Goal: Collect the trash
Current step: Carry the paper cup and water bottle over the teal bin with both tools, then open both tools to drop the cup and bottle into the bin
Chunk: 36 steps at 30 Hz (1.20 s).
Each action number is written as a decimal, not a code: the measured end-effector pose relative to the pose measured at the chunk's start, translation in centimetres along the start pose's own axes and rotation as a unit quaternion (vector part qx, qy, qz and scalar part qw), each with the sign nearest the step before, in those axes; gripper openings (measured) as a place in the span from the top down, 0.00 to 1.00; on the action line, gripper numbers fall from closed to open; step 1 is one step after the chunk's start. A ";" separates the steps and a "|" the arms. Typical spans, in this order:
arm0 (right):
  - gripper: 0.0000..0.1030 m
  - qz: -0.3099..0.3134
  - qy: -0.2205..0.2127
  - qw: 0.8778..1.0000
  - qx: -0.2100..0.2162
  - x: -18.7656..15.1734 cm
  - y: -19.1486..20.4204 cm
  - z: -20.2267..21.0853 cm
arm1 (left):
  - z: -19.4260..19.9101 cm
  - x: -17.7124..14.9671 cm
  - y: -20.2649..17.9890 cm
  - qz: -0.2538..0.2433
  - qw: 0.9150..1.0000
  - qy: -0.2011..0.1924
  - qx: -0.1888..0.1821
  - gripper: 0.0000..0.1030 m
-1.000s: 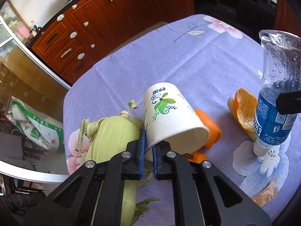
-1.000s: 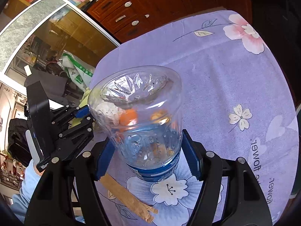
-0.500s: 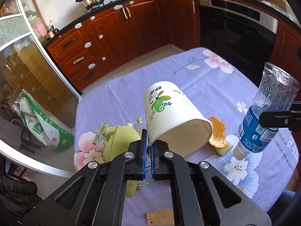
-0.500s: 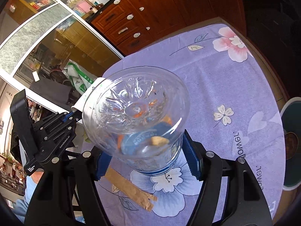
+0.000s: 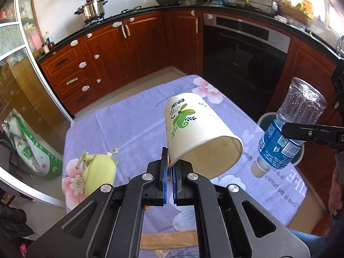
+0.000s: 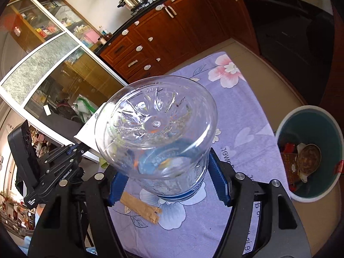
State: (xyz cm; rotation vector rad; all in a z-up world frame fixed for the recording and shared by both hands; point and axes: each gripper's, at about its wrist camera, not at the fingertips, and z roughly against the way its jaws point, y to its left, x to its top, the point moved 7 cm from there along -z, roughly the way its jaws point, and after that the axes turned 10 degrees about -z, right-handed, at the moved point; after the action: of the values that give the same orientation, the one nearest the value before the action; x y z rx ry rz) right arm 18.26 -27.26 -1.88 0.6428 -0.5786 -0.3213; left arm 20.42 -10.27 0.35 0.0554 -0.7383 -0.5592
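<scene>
My left gripper [image 5: 170, 172] is shut on the rim of a white paper cup [image 5: 197, 133] with a green leaf print, held tilted high above the purple flowered table [image 5: 129, 124]. My right gripper [image 6: 169, 185] is shut on a clear plastic bottle [image 6: 157, 137] with a blue label, held cap down above the table; it also shows in the left wrist view [image 5: 288, 133]. A teal-lined trash bin [image 6: 309, 159] with rubbish in it stands on the floor right of the table. A corn husk [image 5: 99, 172] lies at the table's left edge.
A strip of brown paper [image 6: 142, 208] lies on the table near its front edge. A green and white bag [image 5: 28, 148] sits on the floor at left. Wooden cabinets [image 5: 120, 51] and a black oven [image 5: 243, 51] line the far wall.
Both grippers have risen well above the table with the cup and the bottle. The orange peels have dropped out of sight and the trash bin has come into the right wrist view.
</scene>
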 end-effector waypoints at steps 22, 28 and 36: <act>0.37 -0.138 -0.088 0.980 -0.114 2.4 -21.8 9.6 | -6.6 5.2 -21.6 -0.114 0.985 0.031 -0.127 0.96; 0.37 -0.161 -0.064 0.973 -0.151 2.1 -25.8 7.5 | -10.4 5.6 -25.8 -0.138 0.977 0.059 -0.152 0.96; 0.37 -0.175 -0.026 0.969 -0.170 1.9 -28.6 4.4 | -14.1 5.2 -28.7 -0.149 0.970 0.091 -0.172 0.96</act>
State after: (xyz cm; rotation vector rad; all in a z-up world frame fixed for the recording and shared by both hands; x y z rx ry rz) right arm 14.13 -51.88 -16.55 0.4010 -0.4429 -0.7535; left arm 19.41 -39.38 -13.82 -0.1058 -0.4467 -0.9498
